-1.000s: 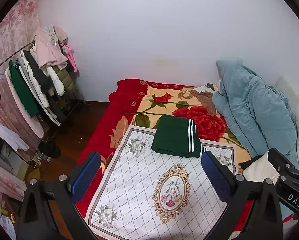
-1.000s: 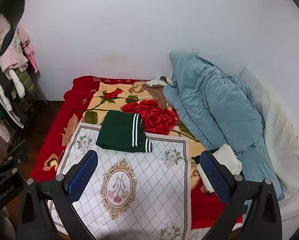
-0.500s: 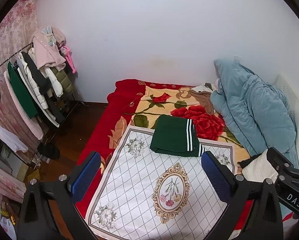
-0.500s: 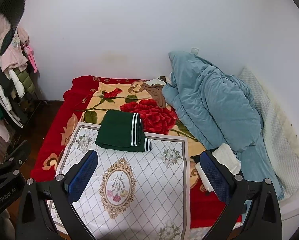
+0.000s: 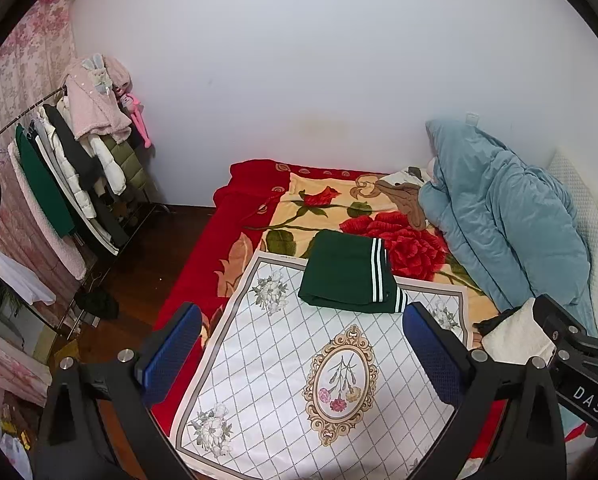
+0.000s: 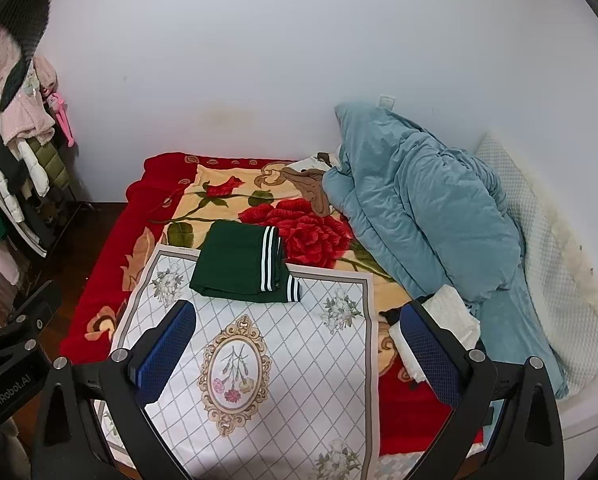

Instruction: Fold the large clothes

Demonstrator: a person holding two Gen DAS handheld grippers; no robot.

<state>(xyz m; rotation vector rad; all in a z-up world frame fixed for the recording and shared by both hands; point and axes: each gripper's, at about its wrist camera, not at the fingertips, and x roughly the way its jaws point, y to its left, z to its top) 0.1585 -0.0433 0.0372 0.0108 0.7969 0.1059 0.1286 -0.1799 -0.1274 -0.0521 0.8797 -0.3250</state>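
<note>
The green garment (image 5: 349, 270) sits folded in a neat rectangle, white stripes along its right edge, at the far end of the white floral mat (image 5: 299, 364) on the bed (image 5: 203, 264). Both grippers, left (image 5: 299, 354) and right (image 6: 297, 350), hover over the mat's near end, spread wide and holding nothing. A blue duvet (image 6: 427, 208) is heaped to the right, with a clothes rack (image 5: 71, 176) to the left.

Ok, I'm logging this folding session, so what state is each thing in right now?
Dark green garment with white stripes: folded, lying flat on the mat.
White diamond-patterned mat: spread flat on the bed.
Light blue quilt: bunched in a heap.
White towel-like cloth: folded, beside the quilt.
Left gripper: open, holding nothing.
Right gripper: open, holding nothing.
</note>
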